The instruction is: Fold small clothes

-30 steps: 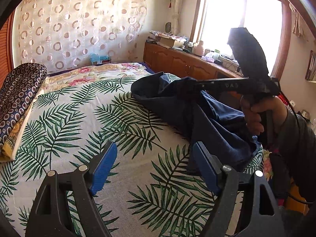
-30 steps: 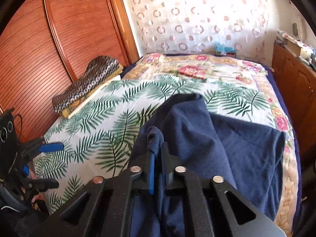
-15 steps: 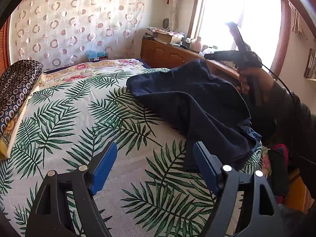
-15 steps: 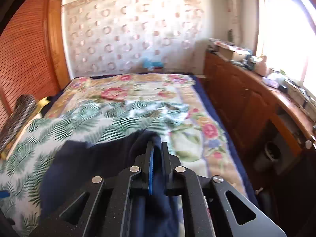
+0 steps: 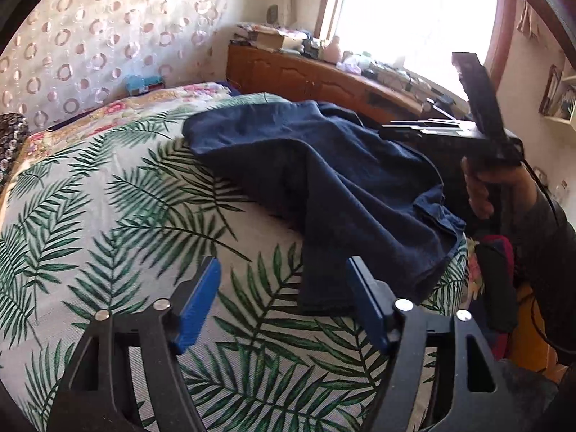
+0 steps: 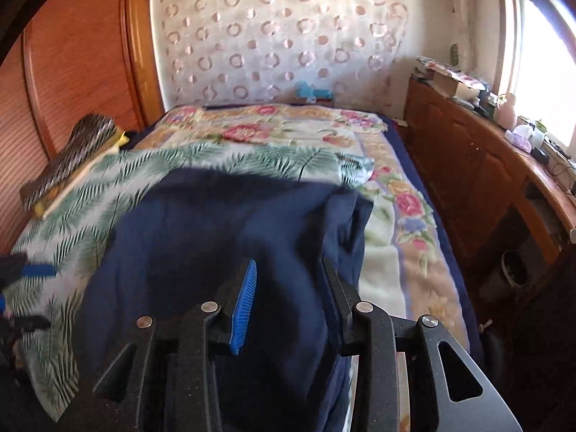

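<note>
A navy blue garment (image 5: 324,187) lies spread and rumpled on the palm-leaf bedsheet (image 5: 126,216), toward the bed's right side. My left gripper (image 5: 284,295) hovers over its near corner. The jaws are closing, the pads are apart, and the cloth edge lies by the right finger, untouched. My right gripper (image 6: 288,288) hangs just above the garment (image 6: 216,237). Its jaws are opening and the pads are clear of the cloth below. In the left wrist view the right gripper (image 5: 388,129) is held by a hand (image 5: 482,187) over the garment's far right edge.
A floral blanket (image 6: 270,133) covers the far end of the bed. A patterned bolster (image 6: 72,147) lies along the left edge by the wooden wardrobe (image 6: 72,54). A cluttered wooden cabinet (image 6: 468,165) runs along the right under the window.
The right gripper carried the pinched cloth across to the right and opened. The garment now lies flat on the bed. The left gripper moved closer to its near corner, and its jaws narrowed slightly.
</note>
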A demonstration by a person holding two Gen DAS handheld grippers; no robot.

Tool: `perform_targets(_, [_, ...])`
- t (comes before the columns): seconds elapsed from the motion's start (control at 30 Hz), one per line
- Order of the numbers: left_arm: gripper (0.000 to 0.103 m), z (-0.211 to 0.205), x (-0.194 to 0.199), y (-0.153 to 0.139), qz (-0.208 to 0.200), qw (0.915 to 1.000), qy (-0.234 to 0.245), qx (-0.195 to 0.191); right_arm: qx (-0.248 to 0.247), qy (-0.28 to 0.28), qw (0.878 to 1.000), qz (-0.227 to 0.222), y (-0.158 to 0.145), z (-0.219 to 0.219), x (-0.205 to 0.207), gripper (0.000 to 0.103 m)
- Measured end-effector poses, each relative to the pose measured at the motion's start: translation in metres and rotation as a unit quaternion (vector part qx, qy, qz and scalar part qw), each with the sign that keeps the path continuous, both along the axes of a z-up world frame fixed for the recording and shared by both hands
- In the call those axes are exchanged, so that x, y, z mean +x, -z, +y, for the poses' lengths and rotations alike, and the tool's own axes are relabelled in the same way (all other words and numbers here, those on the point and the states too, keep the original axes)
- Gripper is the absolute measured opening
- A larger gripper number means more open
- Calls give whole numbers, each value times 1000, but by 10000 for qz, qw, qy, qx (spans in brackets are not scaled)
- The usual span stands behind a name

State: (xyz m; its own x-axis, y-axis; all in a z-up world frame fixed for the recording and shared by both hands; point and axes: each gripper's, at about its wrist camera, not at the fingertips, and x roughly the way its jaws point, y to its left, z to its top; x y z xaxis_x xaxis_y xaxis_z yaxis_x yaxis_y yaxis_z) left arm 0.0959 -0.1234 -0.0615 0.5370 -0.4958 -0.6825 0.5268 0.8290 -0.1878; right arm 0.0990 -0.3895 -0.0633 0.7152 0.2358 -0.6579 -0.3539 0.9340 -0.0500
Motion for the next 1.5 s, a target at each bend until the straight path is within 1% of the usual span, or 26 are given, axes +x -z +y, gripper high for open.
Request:
perform_targets(0.07, [65,-7,2,2,66,9999,110,29,-36,17,10000,39,10,-4,-15,37])
perform_targets(0.1, [64,-11,3,3,97,9998,153,48,-54,47,10000,9,13,-7,-24,37])
perform_targets(0.17, [61,-18,4,7,166,9995,246,90,-39,38,10000,-76,12,-9,-47,37])
perform_targets(0.2, [59,-21,6,10,232,9993,283,109,-10,27,10000,-87,12,-11,-50,37])
perform_targets(0.23, [55,-23,7,12,280,9991,298,118,39,10,10000,-88,14,-13,-58,37])
perform_targets(0.27, [47,-25,8,15,339,9988,316,134,75,-23,9999,-85,15,-15,-65,37])
perform_targets(0.33, [40,-28,8,19,457,9981,371,162,75,-15,9999,-144,15,-14,-75,37])
perform_targets(0.47, [40,-30,4,21,477,9979,400,182,190,-70,9996,-171,13,-19,-88,37])
perform_targets(0.5, [37,-29,4,21,498,9978,413,162,206,-67,9996,-177,13,-20,-91,37])
perform_targets(0.53, [21,-29,4,22,539,9974,451,140,215,-61,9996,-196,12,-20,-92,37])
perform_targets(0.57, [10,-29,2,21,572,9972,470,117,226,-60,9995,-196,10,-18,-93,37])
perform_targets(0.63, [7,-26,-4,15,547,9973,476,61,268,-45,9995,-160,9,-21,-96,37])
perform_targets(0.7, [7,-20,-16,4,475,9974,540,-22,280,-42,9995,-142,10,-16,-94,37])
perform_targets(0.87, [6,-10,-44,-16,374,9972,654,12,332,-48,9994,-95,13,-9,-92,37])
perform_targets(0.93, [6,-7,-55,-21,376,9971,659,92,380,-27,9992,-85,13,-8,-93,37])
perform_targets(1.03, [6,-5,-58,-24,387,9976,543,195,446,-36,9990,-86,14,-7,-94,37])
perform_targets(1.1, [7,2,-54,-26,411,9980,478,47,445,-53,9990,-73,16,-4,-95,37])
perform_targets(1.17, [18,8,-47,-26,348,9989,323,35,452,-91,9989,-15,18,-1,-94,37])
perform_targets(1.23, [22,12,-42,-25,294,9995,138,54,441,-136,9989,6,19,3,-94,37])
perform_targets(1.3, [28,16,-36,-23,301,9995,65,-15,426,-186,9989,20,19,8,-93,37])
perform_targets(1.33, [33,18,-33,-23,300,9995,18,-31,401,-218,9990,33,20,10,-92,37])
perform_targets(1.37, [41,20,-31,-21,298,9995,-26,-29,332,-240,9991,47,21,14,-91,37])
perform_targets(1.4, [44,21,-28,-20,296,9995,-91,0,237,-248,9994,69,22,17,-89,37])
perform_targets(1.47, [46,22,-24,-16,290,9992,-238,154,-112,-180,9996,194,31,23,-83,37])
perform_targets(1.5, [49,21,-23,-16,257,9990,-286,208,-210,-143,9994,252,35,25,-81,37])
